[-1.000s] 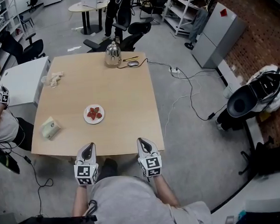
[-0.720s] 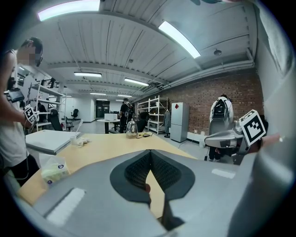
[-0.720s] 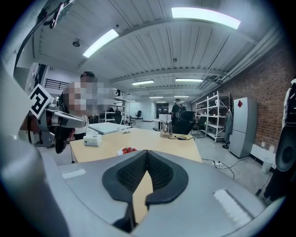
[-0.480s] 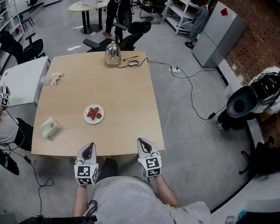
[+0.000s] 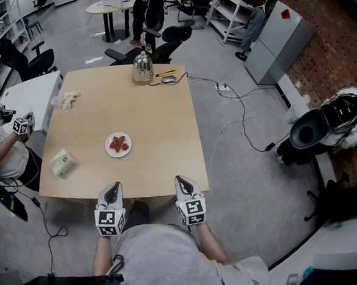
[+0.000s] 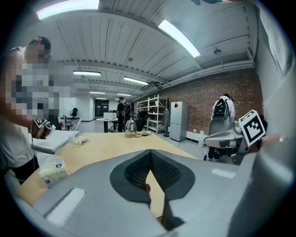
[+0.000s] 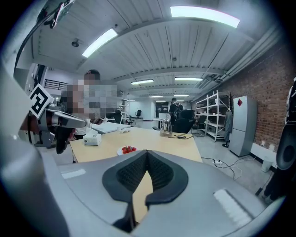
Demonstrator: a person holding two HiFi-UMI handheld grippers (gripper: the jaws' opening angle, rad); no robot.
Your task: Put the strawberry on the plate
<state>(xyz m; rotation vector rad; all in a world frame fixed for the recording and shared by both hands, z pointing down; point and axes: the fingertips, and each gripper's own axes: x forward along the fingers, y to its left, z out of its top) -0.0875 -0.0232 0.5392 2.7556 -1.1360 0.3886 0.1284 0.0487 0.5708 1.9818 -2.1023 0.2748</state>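
the left gripper (image 5: 113, 187) and the right gripper (image 5: 180, 181) sit side by side just off the near edge of the desk (image 5: 159, 122). both have their jaws pressed together with nothing pinched between them, and each gripper's own view shows the ribbed pads meeting at the tip. neither has shifted over the last second, and nothing on the desk has moved either. the only change is off the left edge, where a second person (image 5: 0, 160) has brought a marker-cube gripper (image 5: 22, 125) of their own a little closer to the desk. it is apart from the desk and from everything on it, so it looks to have no bearing on the task. the steel kettle (image 5: 141, 68) stands at the middle of the far edge. the tissue pack (image 5: 62, 163) lies near the left edge, towards the near-left corner. both are where they were. the white plate (image 5: 108, 147) lies left of the desk's middle, nearer the near edge than the far one and well ahead of the left gripper. the strawberries (image 5: 119, 144) lie on it in a small red cluster, and no loose strawberry shows anywhere else on the desk. judged from that, the placing looks already done: the fruit is on the plate, both tools are closed, empty and held back, and i see no step left to make.
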